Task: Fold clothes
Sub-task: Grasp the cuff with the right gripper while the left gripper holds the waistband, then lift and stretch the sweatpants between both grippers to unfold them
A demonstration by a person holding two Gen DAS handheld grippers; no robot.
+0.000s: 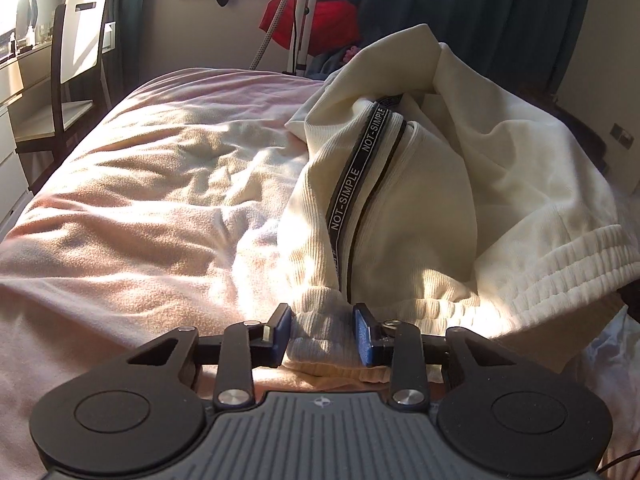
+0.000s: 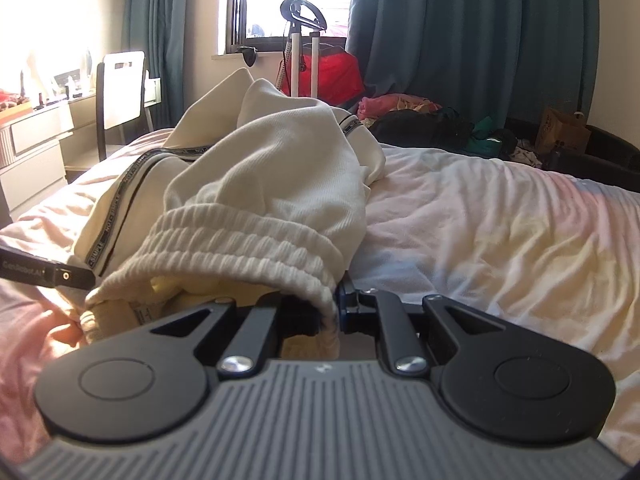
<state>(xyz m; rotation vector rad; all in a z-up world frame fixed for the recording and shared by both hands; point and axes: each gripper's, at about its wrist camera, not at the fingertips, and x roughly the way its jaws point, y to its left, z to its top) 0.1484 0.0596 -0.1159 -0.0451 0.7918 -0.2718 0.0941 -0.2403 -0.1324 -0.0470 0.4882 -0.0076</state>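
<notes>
- A pair of cream sweatpants [image 1: 420, 184] is lying bunched on the pink blanket [image 1: 140, 200] covering the bed, heaped toward the near edge where both grippers are working.
- A black stripe [image 1: 352, 192] lettered "NOT-SIMPLE" is running down the side seam of the pants, facing up in the left wrist view.
- The left gripper [image 1: 322, 334] is sitting low over the blanket with its blue pads [image 1: 364, 336] parted and a ribbed cuff of the pants [image 1: 320, 332] lying between them; the pads are looking close to the cloth, but I cannot tell if they are pinching it.
- The right gripper [image 2: 320, 312] is pushing into the gathered elastic waistband [image 2: 240, 240], which is draping over its fingers and hiding the left one, so I cannot tell how they are set.
- The tip of the left gripper is poking in at the left edge of the right wrist view, just beside the stripe.
- A white chair [image 2: 122, 88] is standing by the desk beyond the bed, and a red bag [image 2: 340, 74] is sitting under the window beside teal curtains [image 2: 460, 40].
</notes>
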